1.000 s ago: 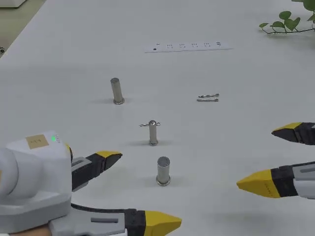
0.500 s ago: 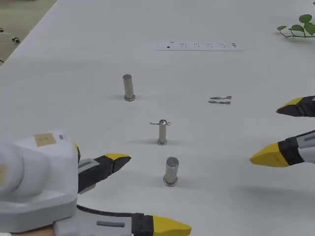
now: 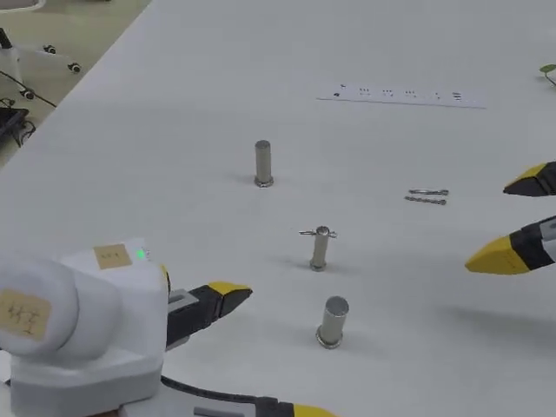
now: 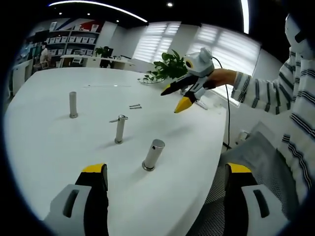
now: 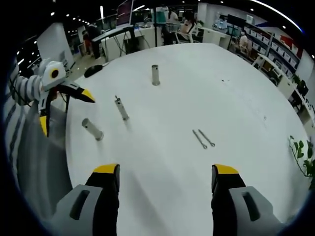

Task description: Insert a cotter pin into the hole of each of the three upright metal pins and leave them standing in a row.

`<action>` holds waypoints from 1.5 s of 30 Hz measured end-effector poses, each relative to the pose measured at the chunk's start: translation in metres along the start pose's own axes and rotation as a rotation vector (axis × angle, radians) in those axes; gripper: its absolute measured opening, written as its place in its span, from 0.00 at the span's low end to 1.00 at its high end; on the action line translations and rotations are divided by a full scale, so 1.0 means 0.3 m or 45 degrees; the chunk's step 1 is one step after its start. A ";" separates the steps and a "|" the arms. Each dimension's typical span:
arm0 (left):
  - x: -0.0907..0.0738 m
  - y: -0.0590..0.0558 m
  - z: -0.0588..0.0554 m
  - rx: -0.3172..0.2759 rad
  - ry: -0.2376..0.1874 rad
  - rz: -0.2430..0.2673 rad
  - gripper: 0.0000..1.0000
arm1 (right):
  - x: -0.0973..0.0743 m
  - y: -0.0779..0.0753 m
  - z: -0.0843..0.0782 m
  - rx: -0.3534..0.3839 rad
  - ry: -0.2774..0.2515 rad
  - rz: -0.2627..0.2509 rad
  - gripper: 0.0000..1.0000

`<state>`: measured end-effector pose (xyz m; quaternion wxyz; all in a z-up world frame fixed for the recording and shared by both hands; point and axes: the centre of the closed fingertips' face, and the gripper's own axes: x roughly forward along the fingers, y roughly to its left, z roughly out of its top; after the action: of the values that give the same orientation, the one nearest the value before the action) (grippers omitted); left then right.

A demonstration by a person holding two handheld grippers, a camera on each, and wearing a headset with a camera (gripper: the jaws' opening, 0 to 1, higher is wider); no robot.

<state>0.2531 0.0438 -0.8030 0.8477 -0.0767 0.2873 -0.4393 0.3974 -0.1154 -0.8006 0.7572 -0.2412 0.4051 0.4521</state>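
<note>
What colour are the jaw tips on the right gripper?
Yellow, over black further back. The right gripper shows this best in the head view.

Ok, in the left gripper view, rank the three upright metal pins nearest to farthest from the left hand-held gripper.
1. near pin, bare, just ahead between the jaws.
2. middle pin, further left, a cotter pin through its top.
3. far pin, bare, leftmost at the row's end.
</note>
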 end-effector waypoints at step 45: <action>-0.073 0.008 0.003 -0.062 -0.039 0.111 0.99 | 0.255 -0.143 0.035 -0.166 0.220 0.114 0.36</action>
<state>0.2454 0.0623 -0.7939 0.8682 -0.0915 0.2881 -0.3936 0.4595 -0.0907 -0.8583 0.6811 -0.3098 0.4490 0.4884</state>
